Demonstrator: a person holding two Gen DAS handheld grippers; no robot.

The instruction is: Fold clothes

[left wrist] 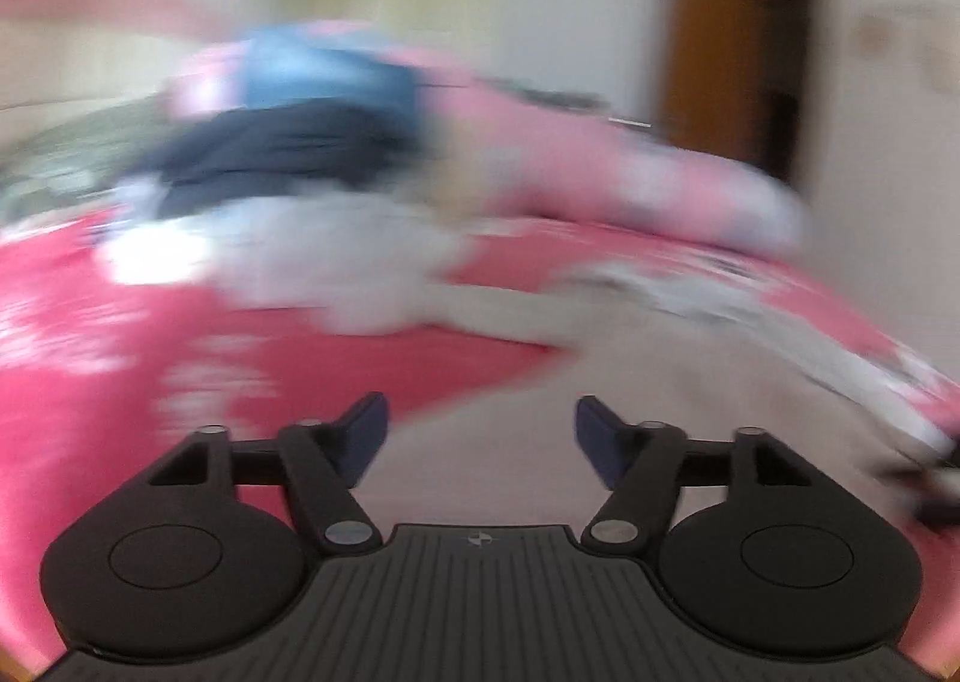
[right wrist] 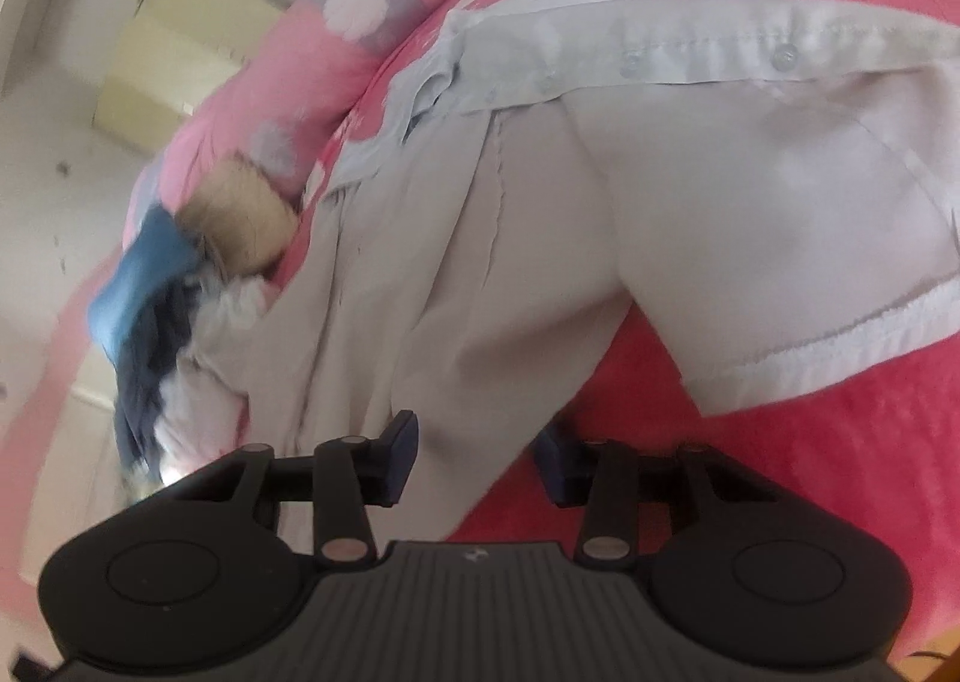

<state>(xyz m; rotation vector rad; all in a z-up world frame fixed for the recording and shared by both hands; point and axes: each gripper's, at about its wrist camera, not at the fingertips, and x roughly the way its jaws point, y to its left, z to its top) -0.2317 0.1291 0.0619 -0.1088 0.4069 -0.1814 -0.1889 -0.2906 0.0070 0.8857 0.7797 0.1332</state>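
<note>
While your right claw (right wrist: 474,457) straddles the pale shirt's (right wrist: 540,202) lower edge on the pink bed (right wrist: 840,442), not yet pinching, it may catch one layer only; your left claw (left wrist: 480,442), spread and empty, steadies nothing.

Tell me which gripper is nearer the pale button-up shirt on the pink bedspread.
Right. The right gripper has the pale shirt fabric lying between its jaws. The left gripper is open over the shirt's edge, nothing between its jaws.
</note>
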